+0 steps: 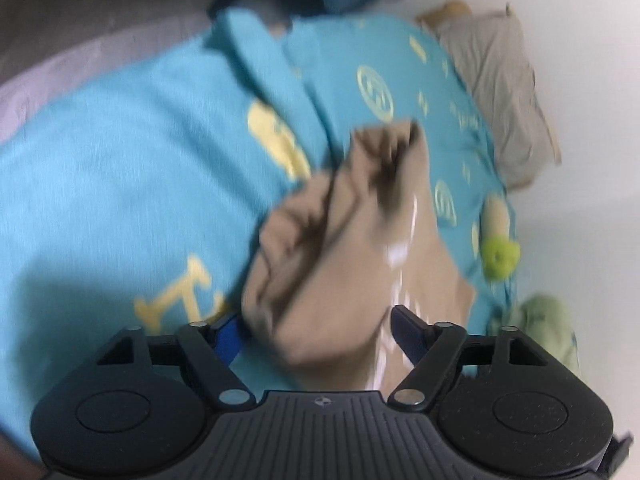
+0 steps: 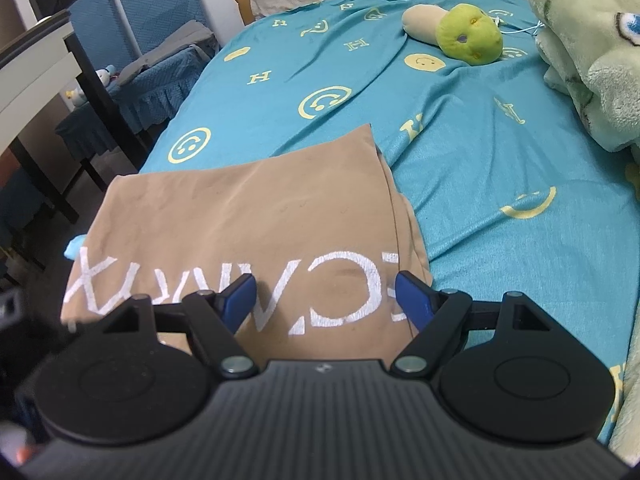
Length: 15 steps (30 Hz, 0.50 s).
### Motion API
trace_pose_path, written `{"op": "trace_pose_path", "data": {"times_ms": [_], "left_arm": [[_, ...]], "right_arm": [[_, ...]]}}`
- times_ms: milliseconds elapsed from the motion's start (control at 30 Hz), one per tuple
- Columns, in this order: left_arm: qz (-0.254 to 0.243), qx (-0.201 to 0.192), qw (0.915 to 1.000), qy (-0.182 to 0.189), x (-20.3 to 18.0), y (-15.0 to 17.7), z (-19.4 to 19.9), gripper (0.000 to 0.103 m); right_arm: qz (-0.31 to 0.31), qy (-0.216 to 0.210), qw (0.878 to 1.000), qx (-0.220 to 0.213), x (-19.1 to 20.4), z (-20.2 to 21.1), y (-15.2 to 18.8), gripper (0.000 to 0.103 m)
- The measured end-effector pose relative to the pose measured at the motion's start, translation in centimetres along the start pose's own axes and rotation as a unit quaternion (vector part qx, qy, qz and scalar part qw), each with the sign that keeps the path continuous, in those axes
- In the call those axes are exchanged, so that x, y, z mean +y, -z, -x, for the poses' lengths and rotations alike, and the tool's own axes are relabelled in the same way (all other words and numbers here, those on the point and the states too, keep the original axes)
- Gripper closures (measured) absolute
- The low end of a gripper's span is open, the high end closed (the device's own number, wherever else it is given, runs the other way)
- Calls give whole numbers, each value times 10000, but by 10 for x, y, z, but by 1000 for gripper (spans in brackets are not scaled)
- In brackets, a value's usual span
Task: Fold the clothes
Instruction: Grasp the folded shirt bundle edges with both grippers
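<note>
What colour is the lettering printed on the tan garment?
White, on the tan garment; the lettering shows best in the right wrist view.

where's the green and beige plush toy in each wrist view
Left wrist: green and beige plush toy at the right edge, on the turquoise bedspread, blurred.
Right wrist: toy at top, right of centre.
Shared landmark: tan shirt just beyond each gripper's fingers.

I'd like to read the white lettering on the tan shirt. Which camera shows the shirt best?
The right wrist view: the tan shirt lies flat and sharp on the teal bedspread, its white lettering in view, though upside down. The left wrist view shows the shirt blurred and bunched, the lettering unreadable.
</note>
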<state>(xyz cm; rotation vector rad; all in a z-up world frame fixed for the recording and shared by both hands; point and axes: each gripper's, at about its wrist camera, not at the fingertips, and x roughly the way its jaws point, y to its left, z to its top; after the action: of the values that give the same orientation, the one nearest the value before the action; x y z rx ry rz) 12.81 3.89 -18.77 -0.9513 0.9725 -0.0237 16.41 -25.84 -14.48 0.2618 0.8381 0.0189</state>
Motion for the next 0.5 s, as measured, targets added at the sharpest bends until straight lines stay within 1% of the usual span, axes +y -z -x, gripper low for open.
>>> {"op": "trace_pose_path", "data": {"times_ms": [100, 233, 333, 367, 433, 500], "left_arm": [[8, -116, 9997, 211, -2, -2, 0, 33], [-394, -347, 9974, 493, -17, 5, 13, 33], [-608, -419, 9959, 530, -26, 10, 19, 33], [-652, -429, 9955, 532, -27, 12, 20, 33], [-618, -418, 9957, 556, -26, 13, 20, 33], [-531, -392, 9960, 597, -25, 12, 19, 33]], "right_arm": [[-212, -71, 9997, -51, -6, 3, -1, 26], [-912, -340, 9952, -144, -22, 18, -5, 26], [-1531, -776, 9851, -121, -33, 37, -5, 25], [-1716, -939, 9806, -96, -35, 43, -4, 24], [-2019, -1313, 9706, 14, -35, 53, 0, 24], [-2328, -1665, 9580, 165, -35, 59, 6, 23]]}}
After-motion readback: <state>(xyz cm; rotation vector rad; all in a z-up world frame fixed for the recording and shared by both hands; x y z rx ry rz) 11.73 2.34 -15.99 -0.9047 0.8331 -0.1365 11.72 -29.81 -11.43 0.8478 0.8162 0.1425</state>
